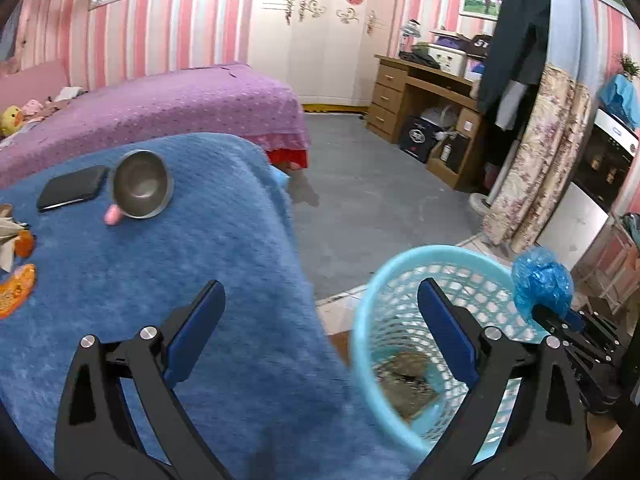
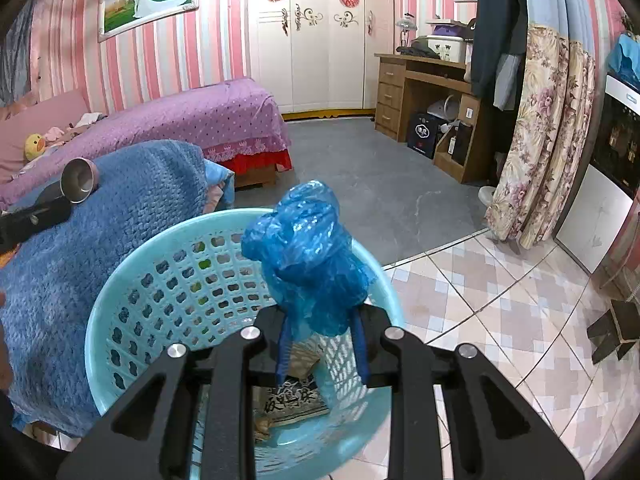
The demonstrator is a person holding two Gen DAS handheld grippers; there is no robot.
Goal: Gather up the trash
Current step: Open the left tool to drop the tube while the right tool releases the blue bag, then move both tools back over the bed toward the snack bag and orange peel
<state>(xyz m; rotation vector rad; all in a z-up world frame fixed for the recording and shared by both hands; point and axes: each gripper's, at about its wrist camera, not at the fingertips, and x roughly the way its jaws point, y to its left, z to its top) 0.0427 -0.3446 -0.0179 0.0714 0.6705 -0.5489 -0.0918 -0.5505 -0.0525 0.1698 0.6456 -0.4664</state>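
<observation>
Surface under blue blanket carries metal bowl, black case, small pink object, orange wrappers. Light blue basket stands on tiled floor beside it.

A: What's in the right claw?
B: A crumpled blue plastic bag, pinched between its blue fingers.
A: And beneath it?
B: A light-blue plastic lattice basket, printed paper scraps at its bottom.
</observation>
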